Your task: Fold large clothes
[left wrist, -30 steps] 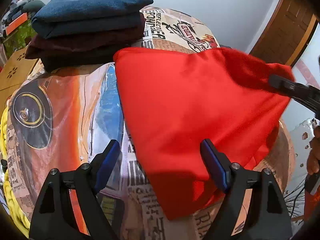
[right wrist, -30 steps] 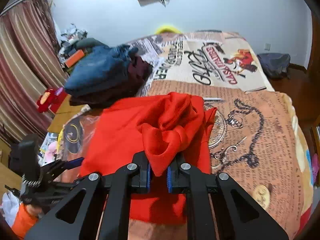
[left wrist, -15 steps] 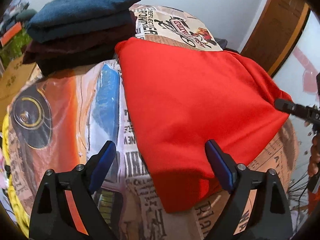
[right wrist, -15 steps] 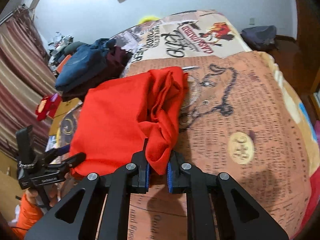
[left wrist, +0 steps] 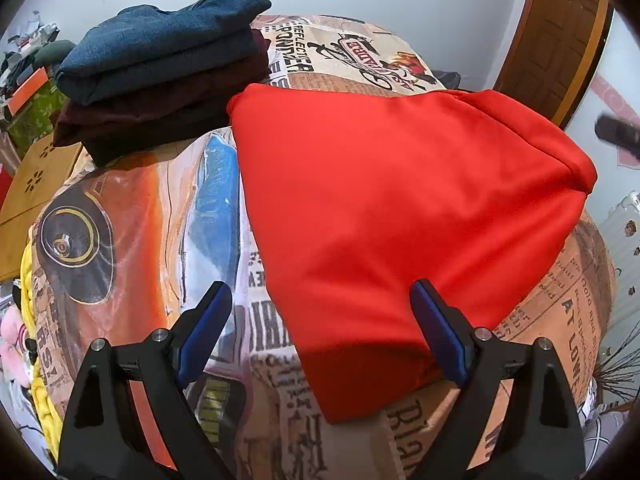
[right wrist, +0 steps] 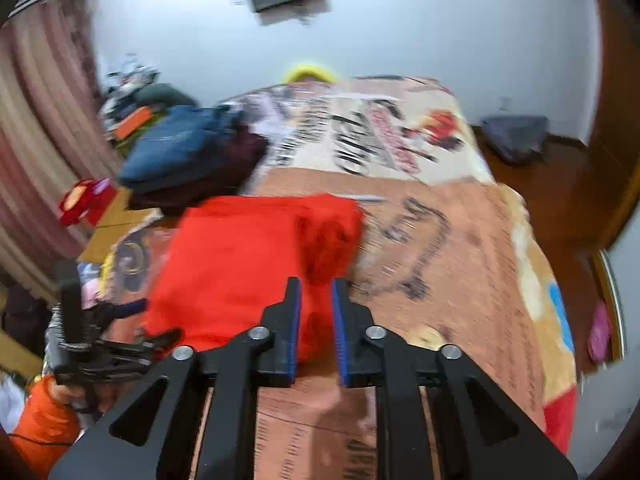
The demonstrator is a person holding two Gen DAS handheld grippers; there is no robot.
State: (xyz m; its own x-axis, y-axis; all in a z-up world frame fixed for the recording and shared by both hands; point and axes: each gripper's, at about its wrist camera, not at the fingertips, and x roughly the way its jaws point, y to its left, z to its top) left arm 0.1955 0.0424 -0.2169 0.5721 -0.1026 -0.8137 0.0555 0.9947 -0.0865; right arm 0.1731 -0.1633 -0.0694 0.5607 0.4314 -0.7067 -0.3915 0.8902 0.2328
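A red garment [left wrist: 400, 208] lies folded on the printed bedspread [left wrist: 120, 216]; it also shows in the right wrist view [right wrist: 240, 256]. My left gripper [left wrist: 320, 320] is open and empty, its blue-padded fingers straddling the garment's near corner from above. My right gripper [right wrist: 314, 312] has its jaws slightly parted, just behind the garment's near right edge, holding nothing. The right view is motion-blurred. The left gripper also shows in the right wrist view [right wrist: 144, 320] at the lower left.
A stack of folded clothes [left wrist: 160, 80], blue on top of maroon, sits on the bed behind the red garment, also in the right wrist view [right wrist: 188, 160]. A wooden door [left wrist: 560, 32] is at the right. A bag [right wrist: 516, 136] lies on the floor.
My right gripper let go of the bunched red fabric and pulled back, jaws now parted. The garment has settled flat on the bed. My left gripper stayed open above the near corner.
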